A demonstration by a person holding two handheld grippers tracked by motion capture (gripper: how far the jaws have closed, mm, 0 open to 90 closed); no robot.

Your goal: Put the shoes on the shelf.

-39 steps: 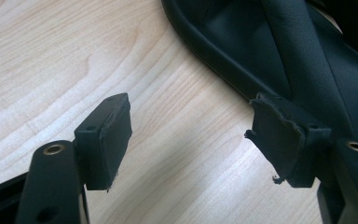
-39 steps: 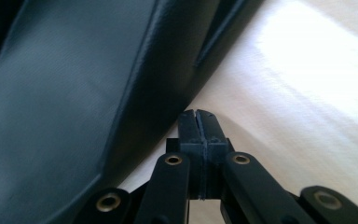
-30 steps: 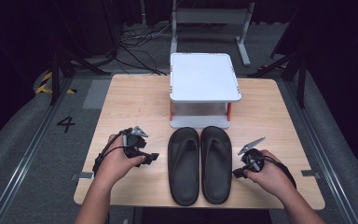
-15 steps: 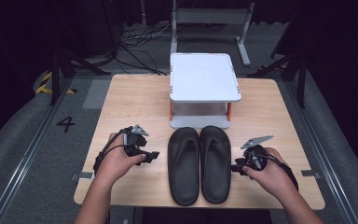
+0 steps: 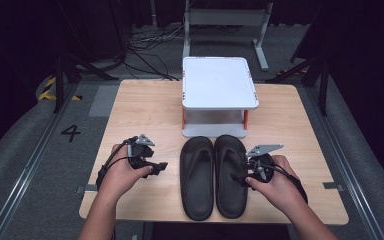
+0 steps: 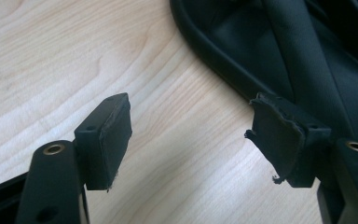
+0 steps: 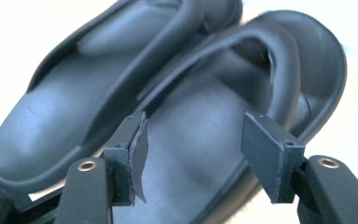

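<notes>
Your right tool [image 5: 244, 176] sits over the outer edge of the right sandal [image 5: 230, 175], jaws spread wide after just opening; in the right gripper view its pads [image 7: 137, 149] stand apart above the sandal's footbed with nothing pressed between them, so it holds nothing. Your left tool [image 5: 157, 167] rests low over the tabletop [image 5: 140, 115] just left of the left sandal [image 5: 197, 177], jaws likewise wide and empty; in the left gripper view one pad [image 6: 107, 140] hangs over bare wood, the other [image 6: 284, 137], frayed at its edges, hangs at the sandal's rim [image 6: 223, 70].

The two sandals lie side by side at the near middle of the tabletop, touching along their inner edges, toes pointing away from you and heels toward the near edge; both lie flat, soles down. They are matt black, thong style, each with a thick strap that runs from the toe post back to both sides; the footbeds are smooth and slightly dished, with a raised rim round the edge; in the right gripper view the nearer sandal [image 7: 223, 121] shows a broad rounded heel and a strap arching over the front, and the farther sandal [image 7: 88, 88] looks the same in shape.

Just beyond their toes stands a white stand [image 5: 220, 82] on short orange legs; the sandal toes come close to its base; I cannot tell whether they touch it.
</notes>
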